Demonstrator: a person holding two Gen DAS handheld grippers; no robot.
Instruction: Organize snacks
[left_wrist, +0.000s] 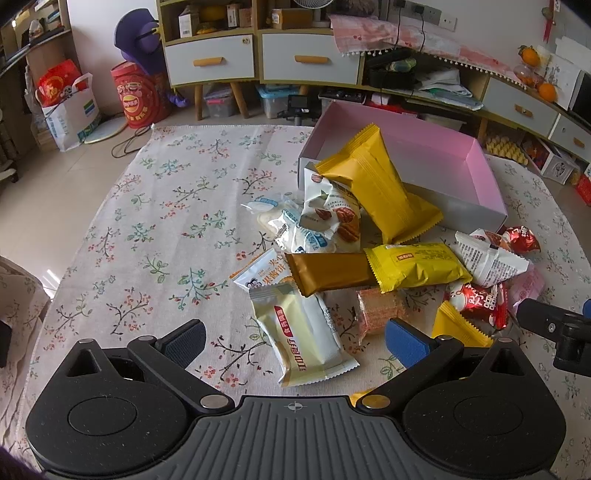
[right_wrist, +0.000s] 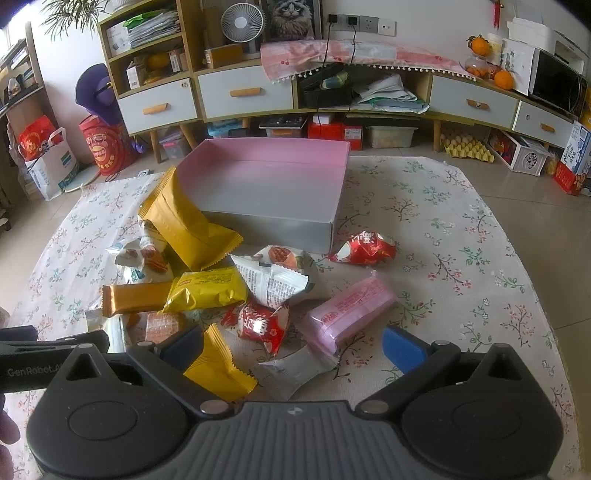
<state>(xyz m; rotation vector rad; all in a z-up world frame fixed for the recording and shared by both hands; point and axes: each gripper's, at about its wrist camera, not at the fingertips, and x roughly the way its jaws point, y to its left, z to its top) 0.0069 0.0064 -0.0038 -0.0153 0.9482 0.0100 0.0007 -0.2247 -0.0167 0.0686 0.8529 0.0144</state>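
Snack packets (right_wrist: 207, 291) heaped on floral cloth (left_wrist: 147, 221) just in front of empty pink box (right_wrist: 266, 173), prob. their destination. Left gripper (left_wrist: 295, 343) & right gripper (right_wrist: 291, 349) both wide open, holding nothing, poised over pile.

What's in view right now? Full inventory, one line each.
box: 1, pink inside, grey outside, empty, behind the pile
large yellow packet: 1, leaning on box's left corner
gold bar: 1, left of pile
pink packet: 1, right of pile
red packets: 2, one near box corner, one mid-pile
tablecloth: 1, floral, under everything
left gripper: open, over a cream packet
right gripper: open, empty
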